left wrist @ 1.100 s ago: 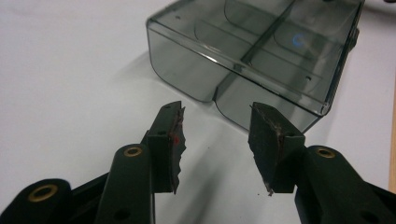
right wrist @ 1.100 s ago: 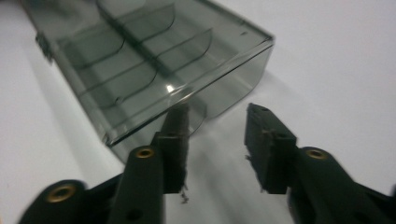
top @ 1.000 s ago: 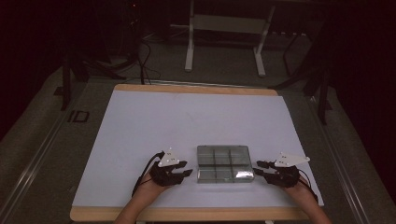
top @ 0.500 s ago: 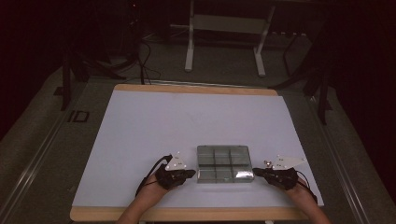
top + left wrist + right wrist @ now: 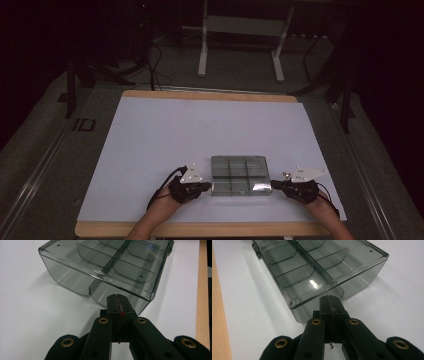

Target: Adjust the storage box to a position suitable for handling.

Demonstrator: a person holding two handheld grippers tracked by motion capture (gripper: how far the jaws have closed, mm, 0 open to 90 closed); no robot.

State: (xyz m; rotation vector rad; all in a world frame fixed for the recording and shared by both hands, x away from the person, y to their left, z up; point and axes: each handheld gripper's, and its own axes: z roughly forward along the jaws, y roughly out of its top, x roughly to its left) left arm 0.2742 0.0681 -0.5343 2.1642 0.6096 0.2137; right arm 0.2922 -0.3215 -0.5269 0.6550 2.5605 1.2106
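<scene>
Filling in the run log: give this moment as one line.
left gripper: shut, at box's end | right gripper: shut, at opposite end | clear divided box: closed, on white table

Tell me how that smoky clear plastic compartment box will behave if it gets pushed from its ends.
The smoky clear plastic compartment box looks rigid, thin-walled and empty, so probably light. Sitting flat and low on the smooth white table sheet, it should slide rather than tip. Its glossy walls may slip off the shut left tool.
</scene>
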